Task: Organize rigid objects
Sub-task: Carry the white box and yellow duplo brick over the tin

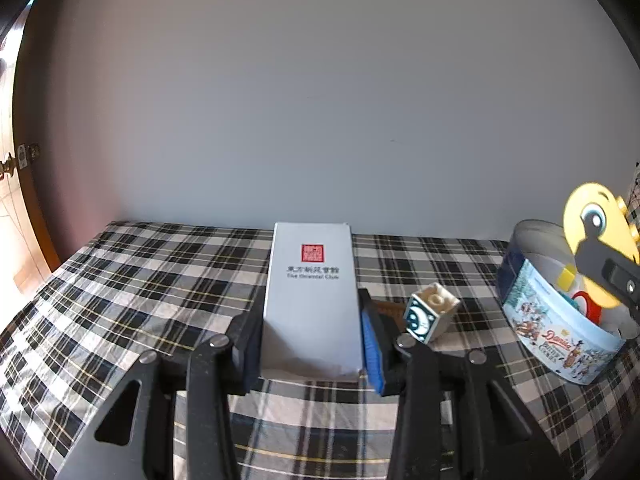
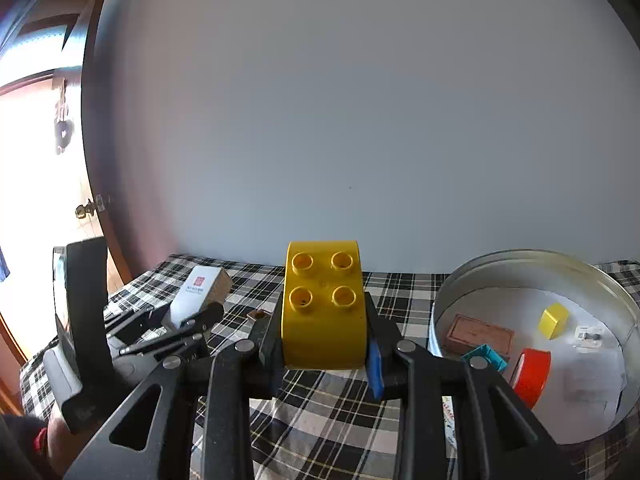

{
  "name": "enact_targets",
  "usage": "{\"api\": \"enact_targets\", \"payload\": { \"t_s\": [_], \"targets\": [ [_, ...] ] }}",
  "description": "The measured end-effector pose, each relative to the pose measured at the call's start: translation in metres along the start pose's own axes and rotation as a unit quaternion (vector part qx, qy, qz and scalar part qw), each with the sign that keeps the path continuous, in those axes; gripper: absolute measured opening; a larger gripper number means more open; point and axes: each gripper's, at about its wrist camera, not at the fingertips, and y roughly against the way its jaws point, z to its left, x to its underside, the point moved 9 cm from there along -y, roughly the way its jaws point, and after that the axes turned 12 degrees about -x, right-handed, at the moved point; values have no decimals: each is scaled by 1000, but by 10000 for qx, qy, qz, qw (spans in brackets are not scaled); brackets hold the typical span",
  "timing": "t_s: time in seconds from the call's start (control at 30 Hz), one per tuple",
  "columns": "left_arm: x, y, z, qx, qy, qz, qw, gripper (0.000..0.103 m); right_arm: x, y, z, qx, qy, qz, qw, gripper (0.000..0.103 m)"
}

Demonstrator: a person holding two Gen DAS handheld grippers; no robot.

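In the left wrist view my left gripper [image 1: 312, 310] is shut on a tall white box [image 1: 312, 280] with a red seal, held above the plaid tablecloth [image 1: 160, 280]. A small cream cube [image 1: 430, 314] with a moon print lies just right of it. My right gripper [image 2: 324, 320] is shut on a yellow four-stud brick [image 2: 324, 304], left of the round tin [image 2: 592, 280]. The left view shows that brick [image 1: 592, 216], with a printed eye, over the tin's [image 1: 552, 336] rim. The right view shows the left gripper [image 2: 188, 320] with the white box [image 2: 196, 292].
Inside the tin lie a yellow cube [image 2: 554, 320], a brown card [image 2: 480, 334], a teal piece [image 2: 486, 358] and a red tape roll [image 2: 532, 372]. A small brown piece [image 2: 258, 314] sits on the cloth between the grippers. A grey wall closes the table's far edge; a door stands at the left.
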Motion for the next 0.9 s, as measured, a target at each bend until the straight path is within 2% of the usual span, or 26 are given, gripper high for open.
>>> {"api": "enact_targets", "payload": {
  "t_s": [0.57,0.7,0.9],
  "targets": [
    [-5,26,-42,323,112,-109,9994,40,-2,18,-12,193,190,-155,9995,34],
    [-6,30,-58,420,92,-119,9990,40,2,28,-30,353,261,-116,9990,34],
    [-7,39,-90,628,-6,-189,9978,40,-5,45,-66,460,-160,-286,9984,34]
  ]
}}
